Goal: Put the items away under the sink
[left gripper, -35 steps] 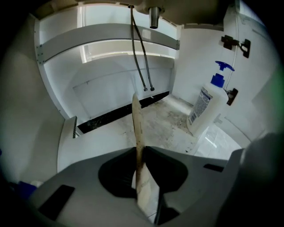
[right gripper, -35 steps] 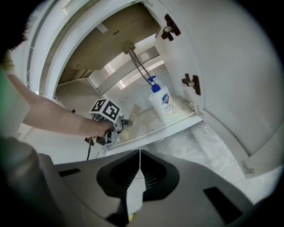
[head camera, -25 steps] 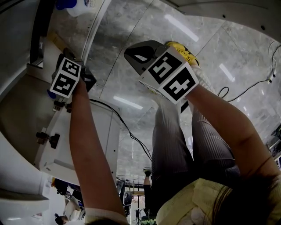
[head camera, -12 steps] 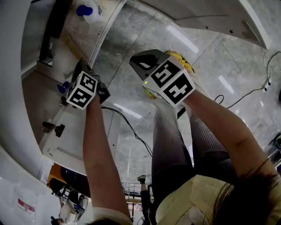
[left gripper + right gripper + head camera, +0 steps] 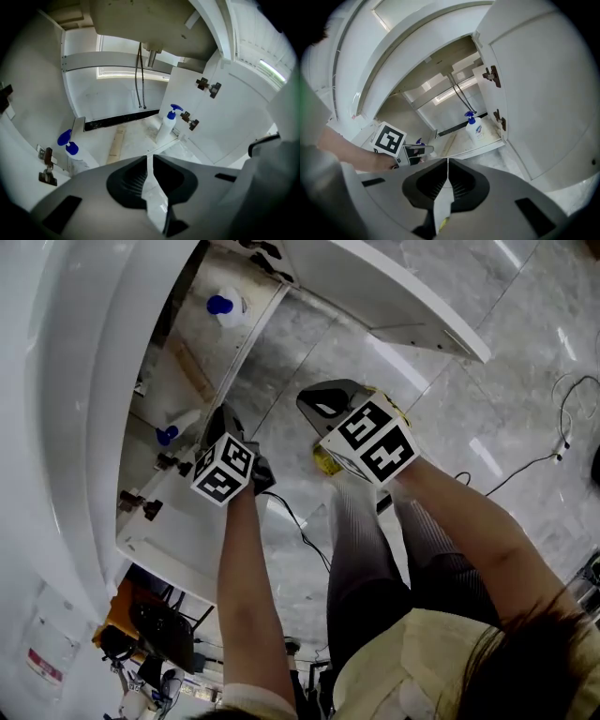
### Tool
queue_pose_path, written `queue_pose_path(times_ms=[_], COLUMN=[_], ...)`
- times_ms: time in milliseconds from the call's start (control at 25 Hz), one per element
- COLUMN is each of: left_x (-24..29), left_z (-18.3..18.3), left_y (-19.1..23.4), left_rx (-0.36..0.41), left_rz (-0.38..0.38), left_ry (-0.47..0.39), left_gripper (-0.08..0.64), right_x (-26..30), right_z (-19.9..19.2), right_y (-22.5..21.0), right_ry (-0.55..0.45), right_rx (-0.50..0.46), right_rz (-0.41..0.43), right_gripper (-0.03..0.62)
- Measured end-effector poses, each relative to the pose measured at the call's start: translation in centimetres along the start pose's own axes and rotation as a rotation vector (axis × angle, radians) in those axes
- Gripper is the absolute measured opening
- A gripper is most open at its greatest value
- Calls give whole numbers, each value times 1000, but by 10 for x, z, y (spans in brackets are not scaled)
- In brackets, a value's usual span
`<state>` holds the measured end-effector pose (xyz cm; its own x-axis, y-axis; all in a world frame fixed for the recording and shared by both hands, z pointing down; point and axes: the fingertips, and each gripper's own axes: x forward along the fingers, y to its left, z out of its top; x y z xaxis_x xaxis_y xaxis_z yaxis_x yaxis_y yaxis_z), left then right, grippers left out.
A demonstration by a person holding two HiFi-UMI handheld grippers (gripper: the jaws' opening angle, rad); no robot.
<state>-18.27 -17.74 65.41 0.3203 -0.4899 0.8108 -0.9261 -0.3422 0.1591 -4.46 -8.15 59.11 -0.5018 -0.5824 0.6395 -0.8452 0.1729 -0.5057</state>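
The cabinet under the sink [image 5: 187,371] stands open. Two white bottles with blue tops are inside: a pump bottle [image 5: 167,123] upright at the front right corner, and a spray bottle [image 5: 70,151] at the left. My left gripper [image 5: 147,157] is shut and empty, just outside the cabinet's front, with the spray bottle [image 5: 178,427] a little beyond it. My right gripper [image 5: 447,161] is also shut with nothing in it. It hangs farther back over the floor and looks at the left gripper [image 5: 419,151] and the pump bottle [image 5: 474,127].
Both cabinet doors are swung open, the right door [image 5: 225,126] wide and the left door [image 5: 18,140] close by, each with hinges. The basin underside [image 5: 150,23] and hoses [image 5: 139,70] hang above. The person's legs, a yellow shoe [image 5: 323,462] and a cable [image 5: 300,531] are on the marble floor.
My left gripper has drawn back from the spray bottle, which stays in the cabinet. The head view has shifted, so more of the cabinet inside shows. The right gripper barely moved.
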Motion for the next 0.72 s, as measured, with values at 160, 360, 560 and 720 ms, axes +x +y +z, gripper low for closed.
queue_pose_path(times_ms=[160, 360, 560, 720], left_x=[-19, -51, -84, -115], left_z=[-4, 6, 24, 36], left_y=[-16, -23, -26, -24], left_rx=[-21, -28, -47, -90], left_rz=[-9, -9, 7, 27], left_ry=[-9, -39, -82, -97], left_gripper=[72, 72, 72, 72], right_x=[-16, -32, -47, -58], right_z=[11, 20, 33, 41], right_y=[0, 10, 24, 42], right_ry=[-3, -3, -9, -7], right_rx=[-14, -17, -29, -50], right_rz=[-11, -21, -22, -17], right_gripper=[29, 29, 28, 29])
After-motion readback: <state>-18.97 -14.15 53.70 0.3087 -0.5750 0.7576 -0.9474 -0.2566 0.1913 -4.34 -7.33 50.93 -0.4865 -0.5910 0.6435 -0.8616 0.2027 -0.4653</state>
